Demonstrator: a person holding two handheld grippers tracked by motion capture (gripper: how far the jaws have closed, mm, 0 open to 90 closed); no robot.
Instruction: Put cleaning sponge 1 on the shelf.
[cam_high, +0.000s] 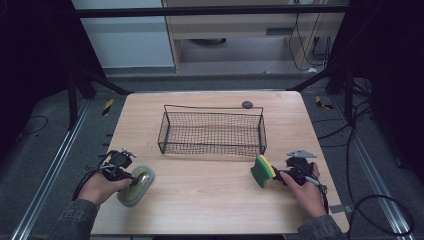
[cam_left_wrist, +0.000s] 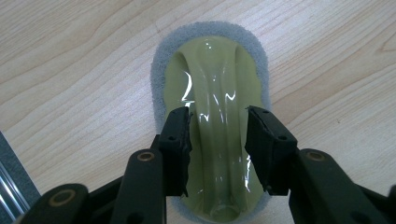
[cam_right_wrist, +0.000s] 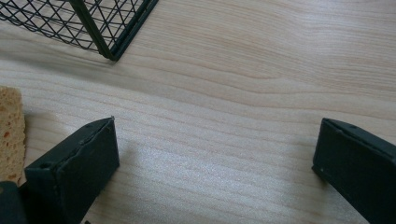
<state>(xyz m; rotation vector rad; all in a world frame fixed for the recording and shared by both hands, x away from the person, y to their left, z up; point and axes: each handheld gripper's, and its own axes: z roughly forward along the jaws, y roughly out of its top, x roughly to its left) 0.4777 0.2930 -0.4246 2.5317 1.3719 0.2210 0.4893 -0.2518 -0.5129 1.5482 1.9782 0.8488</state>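
Observation:
A scrubber (cam_high: 136, 186) with a grey pad and a glossy pale green handle (cam_left_wrist: 217, 116) lies flat near the table's front left. My left gripper (cam_high: 133, 179) comes down on it from above, and its two black pads (cam_left_wrist: 180, 140) sit against the sides of the handle's raised ridge. A green and yellow sponge (cam_high: 261, 171) stands on edge at the front right. My right gripper (cam_high: 278, 174) rests just right of it, wide open, with bare wood between the jaws (cam_right_wrist: 217, 140). The sponge's yellow face (cam_right_wrist: 11, 135) shows outside the left jaw.
A black wire basket (cam_high: 212, 132) stands in the middle of the wooden table (cam_high: 210, 200), and its corner (cam_right_wrist: 109, 49) is close ahead of my right gripper. A small dark round object (cam_high: 247, 104) lies behind the basket.

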